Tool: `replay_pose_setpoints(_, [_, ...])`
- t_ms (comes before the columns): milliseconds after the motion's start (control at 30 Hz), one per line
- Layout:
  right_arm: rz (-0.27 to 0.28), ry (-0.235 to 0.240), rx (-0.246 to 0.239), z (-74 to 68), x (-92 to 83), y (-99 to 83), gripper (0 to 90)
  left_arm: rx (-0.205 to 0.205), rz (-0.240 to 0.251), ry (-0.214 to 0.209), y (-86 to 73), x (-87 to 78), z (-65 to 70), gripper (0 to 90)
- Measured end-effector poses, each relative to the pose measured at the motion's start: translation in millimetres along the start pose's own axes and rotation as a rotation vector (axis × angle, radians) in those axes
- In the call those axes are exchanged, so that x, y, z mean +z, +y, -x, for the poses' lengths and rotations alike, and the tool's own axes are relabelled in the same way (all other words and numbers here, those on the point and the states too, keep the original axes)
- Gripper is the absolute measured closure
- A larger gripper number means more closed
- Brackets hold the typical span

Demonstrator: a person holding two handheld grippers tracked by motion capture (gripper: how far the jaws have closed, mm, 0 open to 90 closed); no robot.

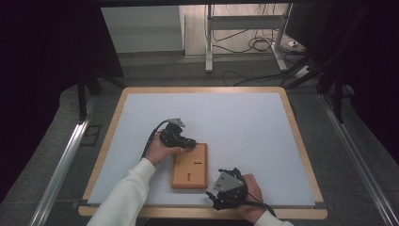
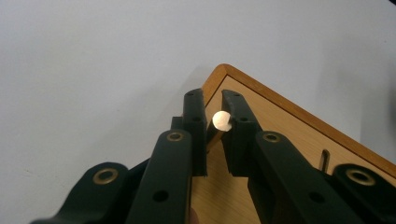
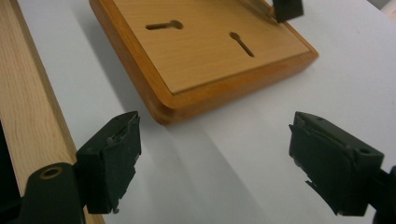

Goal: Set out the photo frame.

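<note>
Peg held at a wooden board's far corner

Wood, honey-coloured, forms the flat rectangular board (image 1: 189,165) with a raised rim and two keyhole slots, lying near the desk's (image 1: 244,117) near edge. Left hand-held gripper (image 2: 214,122) is clamped on a thin peg (image 2: 222,120) with a pale round end, above the board's far left corner. Right hand-held gripper (image 3: 215,163) stands wide open, empty, just right of the board's near corner.

wooden board (image 1: 189,165): 1, lying on the table | keyhole slots (image 3: 163,24) showing in the board: 2 | metal pin (image 2: 222,121): 1, standing at the board's corner | grippers: 2, left gripper (image 1: 190,142) and right gripper (image 1: 211,197) | white mat (image 1: 235,122): 1, covering the table (image 1: 301,141): 1
</note>
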State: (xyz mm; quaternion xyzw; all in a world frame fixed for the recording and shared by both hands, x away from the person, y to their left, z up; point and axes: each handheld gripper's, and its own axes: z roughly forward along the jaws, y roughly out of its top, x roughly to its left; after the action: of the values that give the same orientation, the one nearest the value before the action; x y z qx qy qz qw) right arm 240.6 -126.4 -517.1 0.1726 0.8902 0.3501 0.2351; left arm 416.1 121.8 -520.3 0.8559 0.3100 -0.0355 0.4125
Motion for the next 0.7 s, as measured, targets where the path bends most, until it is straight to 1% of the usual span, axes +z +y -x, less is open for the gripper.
replay_pose_setpoints(33, [-0.001, -0.002, -0.019, -3.4, 4.2, 4.3, 16.6, -0.001, -0.004, -0.004, 0.7, 0.0, -0.7, 81.1])
replay_pose_setpoints(67, [-0.001, -0.002, -0.019, -3.4, 4.2, 4.3, 16.6, -0.001, -0.004, -0.004, 0.7, 0.0, -0.7, 81.0])
replay_pose_setpoints(100, [-0.011, -0.011, -0.038, -7.0, 9.5, 8.8, 16.6, -0.004, -0.005, -0.009, 1.0, 0.0, -1.5, 81.0])
replay_pose_setpoints(167, [-0.019, -0.027, -0.041, -8.6, 14.1, 11.9, 16.6, -0.006, -0.006, -0.012, 1.1, 0.0, -1.9, 81.0])
replay_pose_setpoints(200, [-0.019, -0.027, -0.041, -8.6, 14.1, 11.9, 16.6, -0.008, -0.007, -0.014, 1.4, 0.0, -2.3, 81.0])
replay_pose_setpoints(300, [-0.029, -0.031, -0.044, -11.2, 22.5, 17.6, 16.3, -0.019, -0.011, -0.028, 1.8, -0.4, -5.1, 80.8])
replay_pose_setpoints(367, [-0.04, -0.027, -0.067, -14.5, 25.7, 19.9, 16.4, -0.022, -0.015, -0.029, 2.4, -0.3, -5.1, 80.9])
replay_pose_setpoints(400, [-0.045, -0.035, -0.085, -15.9, 27.2, 20.8, 16.4, -0.022, -0.018, -0.03, 2.9, -0.3, -5.3, 80.9])
replay_pose_setpoints(433, [-0.045, -0.039, -0.09, -17.2, 29.0, 21.5, 16.3, -0.022, -0.018, -0.03, 2.9, -0.3, -5.3, 80.9])
replay_pose_setpoints(467, [-0.05, -0.039, -0.097, -17.7, 30.3, 22.4, 16.4, -0.031, -0.019, -0.034, 3.7, -0.1, -5.9, 81.0])
replay_pose_setpoints(567, [-0.049, -0.052, -0.102, -18.9, 33.2, 24.1, 16.6, -0.038, -0.021, -0.045, 3.8, -0.2, -8.1, 80.9])
replay_pose_setpoints(600, [-0.049, -0.069, -0.117, -19.6, 35.8, 26.3, 18.0, -0.039, -0.022, -0.046, 4.1, -0.1, -8.3, 81.0])
replay_pose_setpoints(633, [-0.051, -0.075, -0.125, -19.8, 36.3, 27.1, 18.4, -0.04, -0.023, -0.044, 4.7, 0.1, -8.0, 81.0])
replay_pose_setpoints(667, [-0.051, -0.075, -0.125, -19.8, 36.3, 27.1, 18.4, -0.04, -0.023, -0.044, 4.7, 0.1, -8.0, 81.0])
replay_pose_setpoints(700, [-0.045, -0.095, -0.128, -19.9, 38.6, 28.6, 19.2, -0.044, -0.024, -0.046, 5.0, 0.2, -8.4, 81.0])
